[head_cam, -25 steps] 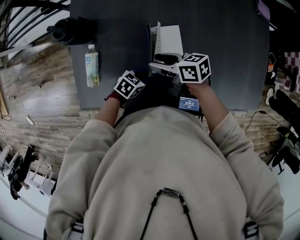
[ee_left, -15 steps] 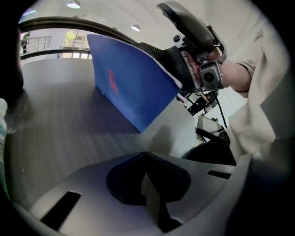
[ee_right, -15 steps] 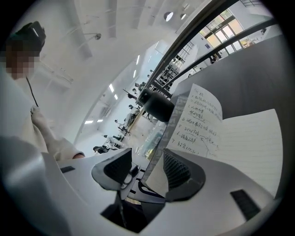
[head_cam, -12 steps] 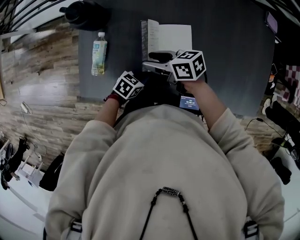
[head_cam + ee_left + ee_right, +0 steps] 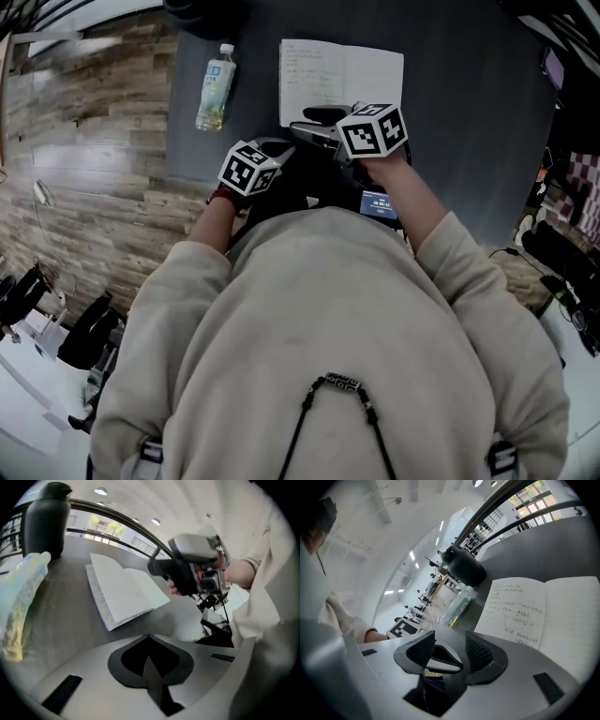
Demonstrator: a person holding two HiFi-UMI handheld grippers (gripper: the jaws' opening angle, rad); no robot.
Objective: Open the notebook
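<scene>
The notebook (image 5: 340, 82) lies open and flat on the dark table (image 5: 469, 112), with handwriting on its left page (image 5: 511, 613). My right gripper (image 5: 314, 127) hovers just in front of the notebook's near edge. Its jaws are open (image 5: 451, 645) with nothing between them. My left gripper (image 5: 272, 157) sits lower left of the book, apart from it. Its dark pads meet (image 5: 149, 641) and hold nothing. The left gripper view shows the open notebook (image 5: 124, 590) ahead and the right gripper (image 5: 192, 569) beside it.
A clear plastic bottle (image 5: 215, 86) lies on its side left of the notebook. A black jug (image 5: 202, 11) stands at the table's far left corner. Wooden flooring (image 5: 84, 159) runs along the table's left edge. The person's torso covers the near edge.
The notebook's left side stood up a second ago; it now lies flat and open. The right gripper has drawn back off the book towards the person, and the left gripper has shifted and rolled.
</scene>
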